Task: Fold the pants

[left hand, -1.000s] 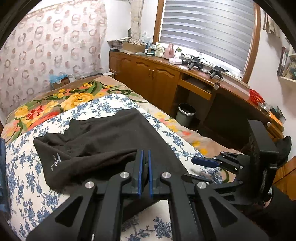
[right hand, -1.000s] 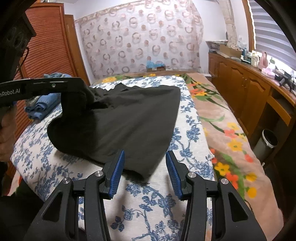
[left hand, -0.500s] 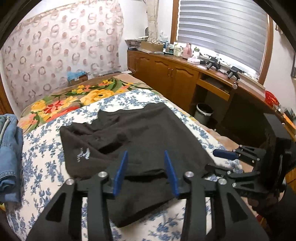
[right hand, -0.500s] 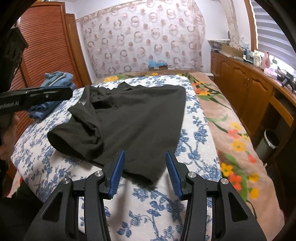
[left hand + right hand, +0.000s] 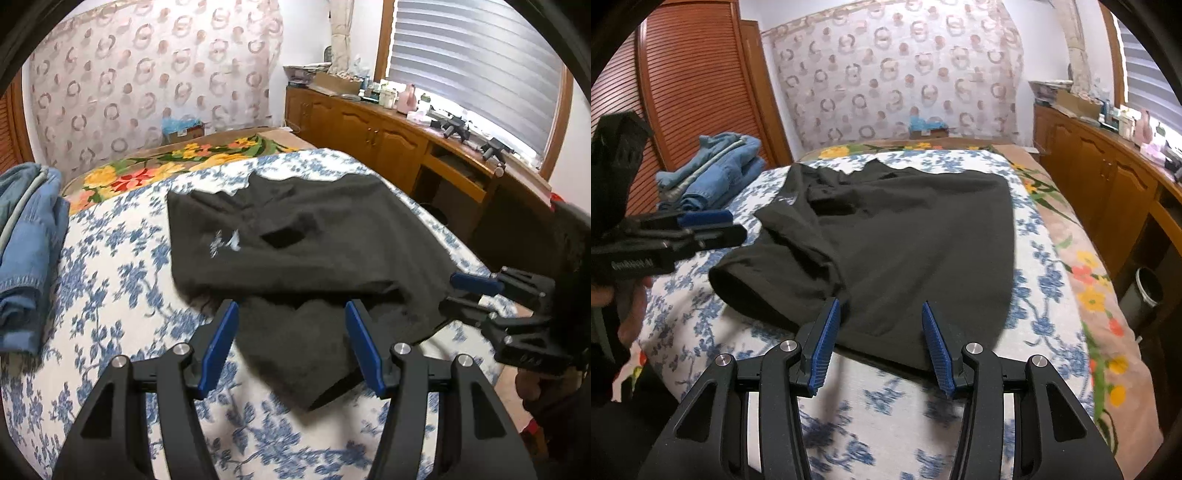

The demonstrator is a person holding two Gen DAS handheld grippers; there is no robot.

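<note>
Left tongs: standing wide apart, holding nothing, hovering above the near edge of the pants; a second ago they were pinched shut on the cloth, half a second ago already parting, so the cloth has just been let go.
Right tongs: also spread wide and empty, sitting low at the near hem; same spread as a second ago, no grab made.
Pants: black, lying on the bed straight ahead of both tongs, near hem reaching in between the blue fingertips of the left one; upper layer is lying doubled over the lower one, small white logo facing up.
Change: the lifted part that was hanging from the left tongs is now resting flat on the rest of the cloth; left tongs are pulling back toward the person.
Meaning for task: looks like one fold is done and released; edges are looking uneven on the left side, where a rounded bulge is sticking out past the top layer in the right view, so smoothing or another fold is probably coming.
Other stuff: blue jeans piled far left of the tongs, well apart from the pants.
Risk: loose bulge is likely sliding open if the next grab takes only the top layer.
</note>
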